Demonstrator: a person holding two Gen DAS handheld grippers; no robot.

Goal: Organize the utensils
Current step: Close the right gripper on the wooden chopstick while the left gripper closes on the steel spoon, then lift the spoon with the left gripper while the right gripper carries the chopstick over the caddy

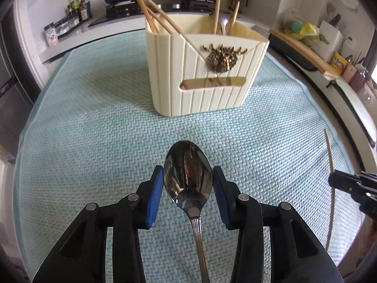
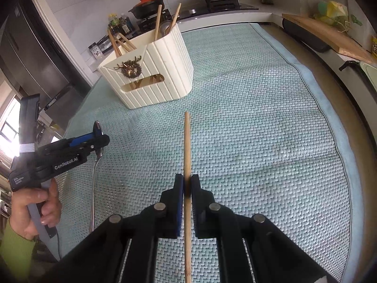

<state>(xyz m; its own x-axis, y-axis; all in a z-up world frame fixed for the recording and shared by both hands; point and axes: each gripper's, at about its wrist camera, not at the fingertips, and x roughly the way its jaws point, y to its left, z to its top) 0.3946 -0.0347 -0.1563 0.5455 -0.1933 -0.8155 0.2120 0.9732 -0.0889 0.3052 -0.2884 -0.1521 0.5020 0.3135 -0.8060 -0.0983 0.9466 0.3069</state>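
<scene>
- Left wrist view: the left gripper has a steel spoon between its blue pads; the bowl of the spoon sits in the gap with the pads at its edges, seemingly pinching it, and the handle runs back under the camera.
- Right wrist view: the right gripper is pressed together on a wooden chopstick, which points straight ahead past the fingertips.
- From the right wrist view, the left gripper appears at the left edge, held by a hand in a green sleeve, with the spoon hanging down from it over the mat.
- A cream ribbed holder with a gold deer-head badge stands upright on the pale green woven mat, well ahead of both grippers.
- More chopsticks lean inside the holder.
- Behind it, a stove carries a black pot and a pan.
</scene>
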